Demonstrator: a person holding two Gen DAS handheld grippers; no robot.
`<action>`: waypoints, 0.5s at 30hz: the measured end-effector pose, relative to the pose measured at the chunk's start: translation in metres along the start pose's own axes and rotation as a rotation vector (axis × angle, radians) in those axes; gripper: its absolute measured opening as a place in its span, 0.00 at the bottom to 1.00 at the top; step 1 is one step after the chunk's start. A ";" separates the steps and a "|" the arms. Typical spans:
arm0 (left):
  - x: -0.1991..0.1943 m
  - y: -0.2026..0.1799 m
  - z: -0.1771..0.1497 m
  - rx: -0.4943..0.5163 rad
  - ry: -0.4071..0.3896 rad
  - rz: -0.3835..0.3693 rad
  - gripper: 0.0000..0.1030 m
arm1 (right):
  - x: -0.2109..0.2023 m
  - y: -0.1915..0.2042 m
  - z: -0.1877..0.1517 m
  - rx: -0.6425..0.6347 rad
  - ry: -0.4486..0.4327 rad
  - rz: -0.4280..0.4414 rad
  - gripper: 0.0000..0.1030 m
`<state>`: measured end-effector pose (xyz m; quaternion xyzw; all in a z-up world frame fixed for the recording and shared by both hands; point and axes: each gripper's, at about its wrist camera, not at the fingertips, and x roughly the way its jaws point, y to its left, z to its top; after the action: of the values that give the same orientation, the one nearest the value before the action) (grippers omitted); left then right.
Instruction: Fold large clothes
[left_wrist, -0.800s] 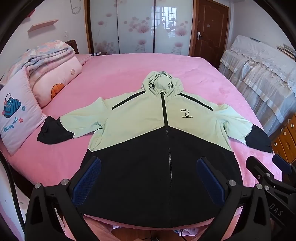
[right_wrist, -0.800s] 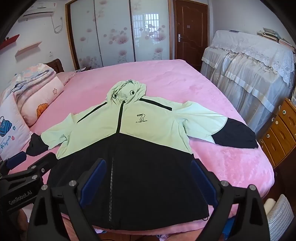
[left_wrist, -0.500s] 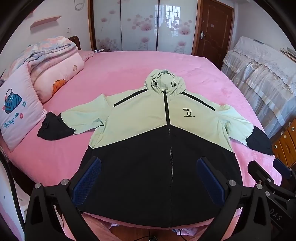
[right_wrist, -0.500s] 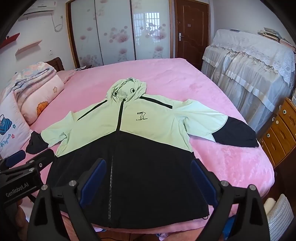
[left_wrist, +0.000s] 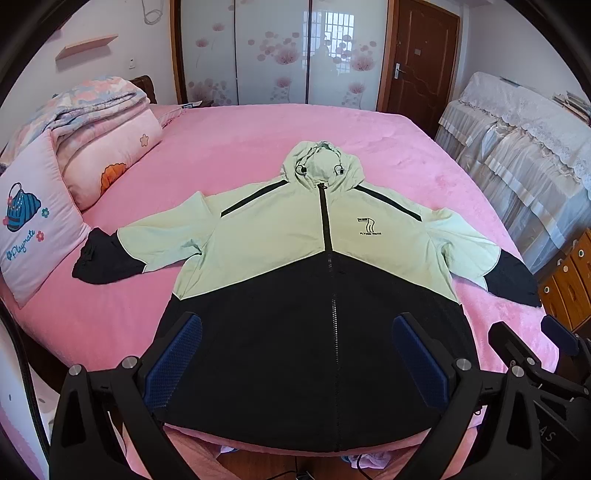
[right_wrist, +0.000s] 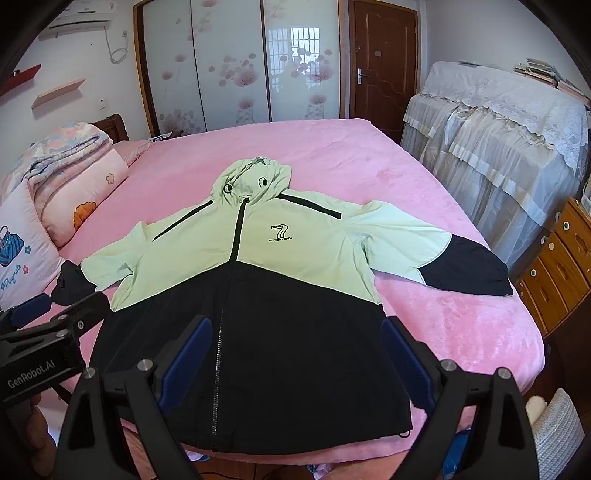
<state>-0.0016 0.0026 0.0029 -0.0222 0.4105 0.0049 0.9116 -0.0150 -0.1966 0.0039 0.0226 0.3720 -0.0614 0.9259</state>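
The jacket (left_wrist: 314, 280) lies flat on the pink bed (left_wrist: 258, 147), front side up and zipped. Its hood (left_wrist: 321, 166) points to the far side and its black bottom edge is near you, at the near edge of the bed. The top half is light green and the bottom half is black. Both sleeves are spread out, one to the left and one to the right, each with a black end. Your left tongs (left_wrist: 297, 354) are spread wide over the black part and pinch nothing. Your right tongs (right_wrist: 295, 360) are spread wide too, just beside the left ones, also with nothing in them. Pillows (left_wrist: 33, 225) and a folded blanket (left_wrist: 85, 103) sit at the far left of the bed.
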 end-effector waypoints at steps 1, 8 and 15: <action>-0.001 0.000 0.000 0.000 0.000 -0.001 0.99 | 0.000 0.000 0.001 0.000 0.001 0.000 0.91; -0.004 -0.004 0.002 -0.005 0.001 -0.004 0.99 | -0.001 -0.001 0.001 0.004 -0.001 0.005 0.91; -0.010 -0.012 0.002 0.002 -0.041 0.004 0.99 | -0.006 -0.010 -0.001 0.008 -0.009 0.009 0.91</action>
<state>-0.0064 -0.0089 0.0127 -0.0201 0.3918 0.0067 0.9198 -0.0211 -0.2058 0.0074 0.0280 0.3675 -0.0588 0.9278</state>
